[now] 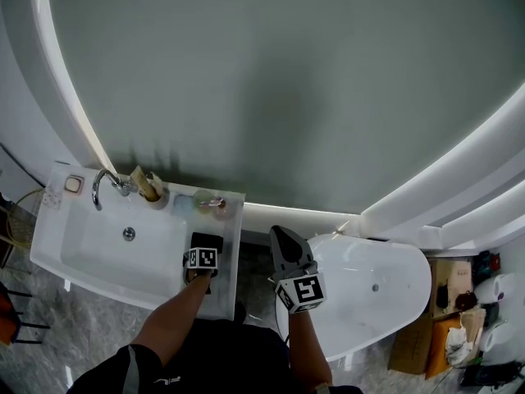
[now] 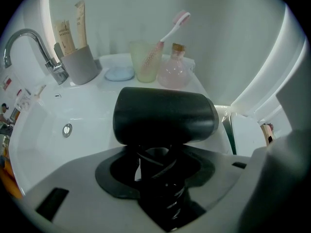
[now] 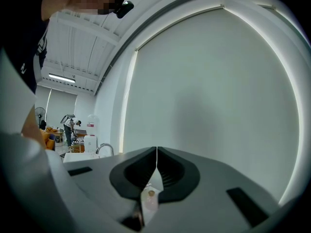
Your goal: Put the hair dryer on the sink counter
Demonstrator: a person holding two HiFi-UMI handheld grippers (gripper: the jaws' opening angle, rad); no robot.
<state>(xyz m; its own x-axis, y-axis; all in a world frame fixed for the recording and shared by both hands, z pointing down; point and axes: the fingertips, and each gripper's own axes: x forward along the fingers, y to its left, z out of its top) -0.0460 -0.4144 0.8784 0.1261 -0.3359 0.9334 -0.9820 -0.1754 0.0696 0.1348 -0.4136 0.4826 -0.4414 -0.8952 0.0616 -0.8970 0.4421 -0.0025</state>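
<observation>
At sink (image 2: 77, 113): stubby blk hair dryer (image 2: 165, 116)

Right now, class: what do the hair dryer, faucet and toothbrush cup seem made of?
Hair dryer: probably plastic, matte black, soft dull sheen. Faucet: metal, polished chrome look, bright reflections. Toothbrush cup: likely frosted translucent plastic; the brush shows through.

White sink counter (image 2: 200, 87), faucet (image 2: 57, 71), grey tube holder (image 2: 80, 64), blue soap (image 2: 119, 73), toothbrush cup (image 2: 146, 62), pink bottle (image 2: 176, 72)
</observation>
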